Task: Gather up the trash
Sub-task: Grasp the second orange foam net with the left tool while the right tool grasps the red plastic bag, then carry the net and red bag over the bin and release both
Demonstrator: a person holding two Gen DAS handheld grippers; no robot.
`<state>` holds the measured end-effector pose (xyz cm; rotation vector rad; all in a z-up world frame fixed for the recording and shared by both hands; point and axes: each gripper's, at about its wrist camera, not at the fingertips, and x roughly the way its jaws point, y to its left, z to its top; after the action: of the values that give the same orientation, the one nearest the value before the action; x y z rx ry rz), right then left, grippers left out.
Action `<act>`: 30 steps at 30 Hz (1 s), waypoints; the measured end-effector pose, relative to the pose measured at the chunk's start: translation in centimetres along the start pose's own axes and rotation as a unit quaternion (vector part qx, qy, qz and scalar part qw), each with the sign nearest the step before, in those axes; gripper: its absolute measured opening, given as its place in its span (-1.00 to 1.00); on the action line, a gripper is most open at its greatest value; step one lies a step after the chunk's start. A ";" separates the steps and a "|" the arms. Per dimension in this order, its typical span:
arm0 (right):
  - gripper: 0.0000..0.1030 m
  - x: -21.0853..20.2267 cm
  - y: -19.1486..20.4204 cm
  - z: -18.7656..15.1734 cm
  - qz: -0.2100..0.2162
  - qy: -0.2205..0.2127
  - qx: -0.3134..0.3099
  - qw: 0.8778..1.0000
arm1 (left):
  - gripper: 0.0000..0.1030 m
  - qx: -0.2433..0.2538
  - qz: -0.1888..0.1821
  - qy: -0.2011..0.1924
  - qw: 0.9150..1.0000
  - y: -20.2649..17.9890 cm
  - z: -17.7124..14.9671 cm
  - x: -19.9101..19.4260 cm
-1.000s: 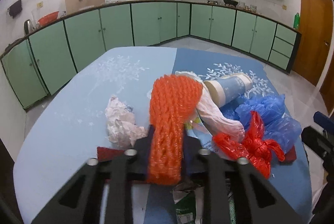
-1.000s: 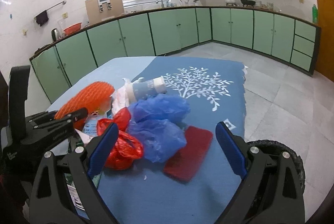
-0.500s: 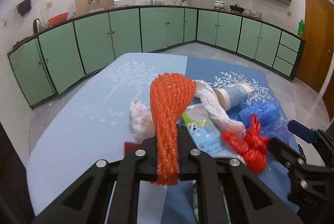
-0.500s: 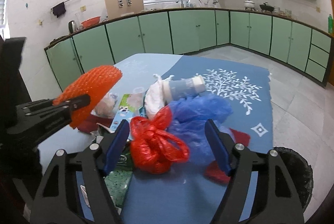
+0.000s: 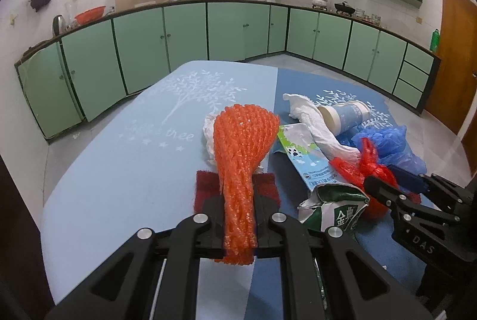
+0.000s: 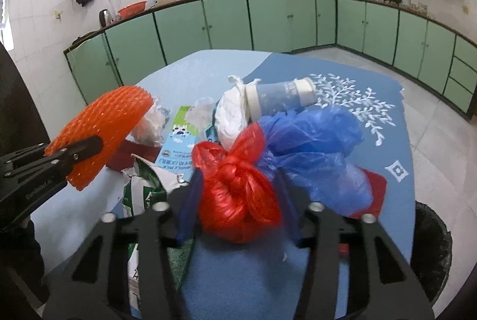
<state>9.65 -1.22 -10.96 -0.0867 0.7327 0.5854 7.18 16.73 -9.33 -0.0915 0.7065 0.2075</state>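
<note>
Trash lies heaped on the blue bench (image 5: pixel 125 171), and each tool has a piece of it. The left tool (image 5: pixel 238 202) is clamped narrow on the stem of an orange foam net (image 5: pixel 241 141), whose wide end fans out above the pile. The right tool (image 6: pixel 238 195) has just been closing, and its blue pads stand on either side of a knotted red plastic bag (image 6: pixel 238 195), apparently pressing into it; the bag sits on the bench at the near edge of the heap.

Just beside the red bag lie a crumpled blue plastic bag (image 6: pixel 313 147) and a torn green and white carton (image 6: pixel 143 186). Behind them are a flattened milk carton (image 5: pixel 304 153), white crumpled paper (image 5: pixel 316 123) and a blue paper cup (image 5: pixel 342 116) lying on its side. A dark red cloth (image 5: pixel 205 186) lies flat under the orange net. A second red cloth (image 6: pixel 377 186) shows past the blue bag. A black-lined bin (image 6: pixel 432 248) stands on the floor at the right edge of the bench.
</note>
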 end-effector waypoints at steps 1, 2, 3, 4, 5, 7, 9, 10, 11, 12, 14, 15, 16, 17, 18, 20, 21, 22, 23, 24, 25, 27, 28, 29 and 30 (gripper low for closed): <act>-0.34 0.0 0.1 0.0 0.003 0.001 -0.002 1.000 | -0.79 0.000 -0.001 0.000 1.000 0.0 0.0 0.0; -0.36 -0.1 0.1 0.0 0.006 0.000 -0.004 1.000 | -0.79 0.000 -0.002 0.000 1.000 0.0 0.0 -0.1; -0.38 -0.4 0.2 0.1 0.009 -0.004 -0.005 1.000 | -0.79 0.001 -0.001 -0.001 1.000 0.0 0.0 -0.1; -0.39 -0.7 0.3 0.1 0.011 -0.008 -0.004 1.000 | -0.79 0.001 0.000 -0.002 1.000 0.0 0.1 -0.2; -0.40 -1.2 0.3 0.3 0.013 -0.016 -0.003 1.000 | -0.79 0.002 0.000 -0.004 1.000 -0.1 0.1 -0.4; -0.40 -2.2 0.3 0.6 0.019 -0.027 -0.002 0.999 | -0.79 0.000 -0.003 -0.007 1.000 -0.1 0.3 -0.8; -0.40 -3.1 0.4 0.9 0.023 -0.038 0.000 0.999 | -0.79 0.001 -0.008 -0.013 1.000 -0.3 0.6 -1.3; -0.40 -3.6 0.4 1.1 0.025 -0.044 0.000 0.999 | -0.79 0.002 -0.009 -0.015 1.000 -0.4 0.6 -1.5; -0.40 -4.1 0.3 1.3 0.027 -0.049 0.001 0.998 | -0.79 0.004 -0.011 -0.018 1.000 -0.6 0.8 -1.8; -0.40 -4.7 0.2 1.6 0.030 -0.056 0.004 0.998 | -0.79 0.006 -0.014 -0.022 1.000 -0.9 1.0 -2.1; -0.40 -5.8 0.0 1.9 0.033 -0.068 0.008 0.997 | -0.79 0.009 -0.021 -0.028 0.999 -1.5 1.3 -2.8; -0.40 -6.5 -0.2 2.0 0.032 -0.075 0.009 0.997 | -0.79 0.011 -0.023 -0.030 0.999 -1.7 1.5 -3.1; -0.40 -7.2 -0.4 2.2 0.029 -0.083 0.009 0.996 | -0.79 0.013 -0.026 -0.033 0.999 -2.0 1.6 -3.3; -0.40 -7.7 -0.6 2.3 0.027 -0.087 0.010 0.996 | -0.79 0.017 -0.029 -0.037 0.999 -2.4 1.9 -3.7; -0.40 -8.4 -0.9 2.4 0.024 -0.093 0.012 0.995 | -0.79 0.019 -0.033 -0.039 0.998 -2.8 2.0 -4.0; -0.40 -9.4 -1.6 2.5 0.018 -0.101 0.017 0.995 | -0.79 0.023 -0.042 -0.044 0.998 -3.5 2.4 -4.4; -0.40 -10.0 -2.1 2.5 0.013 -0.105 0.021 0.994 | -0.79 0.027 -0.048 -0.048 0.997 -4.1 2.6 -4.7; -0.40 -10.6 -2.6 2.5 0.008 -0.110 0.024 0.994 | -0.79 0.028 -0.051 -0.050 0.997 -4.4 2.7 -4.8; -0.40 -11.2 -3.2 2.4 0.001 -0.114 0.025 0.993 | -0.79 0.031 -0.057 -0.052 0.997 -4.9 2.9 -5.0; -0.40 -11.7 -3.5 2.2 -0.005 -0.117 0.026 0.993 | -0.79 0.033 -0.066 -0.054 0.996 -5.6 3.1 -5.1; -0.40 -12.3 -4.1 2.1 -0.013 -0.120 0.028 0.992 | -0.79 0.036 -0.072 -0.055 0.995 -6.2 3.3 -5.2; -0.40 -13.4 -5.3 1.8 -0.028 -0.125 0.033 0.991 | -0.79 0.046 -0.088 -0.060 0.993 -7.6 3.5 -5.4; -0.40 -13.9 -5.9 1.6 -0.034 -0.128 0.036 0.991 | -0.79 0.051 -0.096 -0.062 0.992 -8.4 3.6 -5.6; -0.40 -14.4 -6.5 1.4 -0.041 -0.130 0.041 0.990 | -0.79 0.056 -0.104 -0.064 0.991 -9.1 3.7 -5.6; -0.40 -15.0 -7.3 1.2 -0.050 -0.132 0.047 0.989 | -0.79 0.063 -0.114 -0.065 0.989 -10.1 3.7 -5.7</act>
<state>5.40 -14.12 -1.22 0.0420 0.4940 0.4547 7.53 6.57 -2.64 -0.0380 0.5726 -0.0509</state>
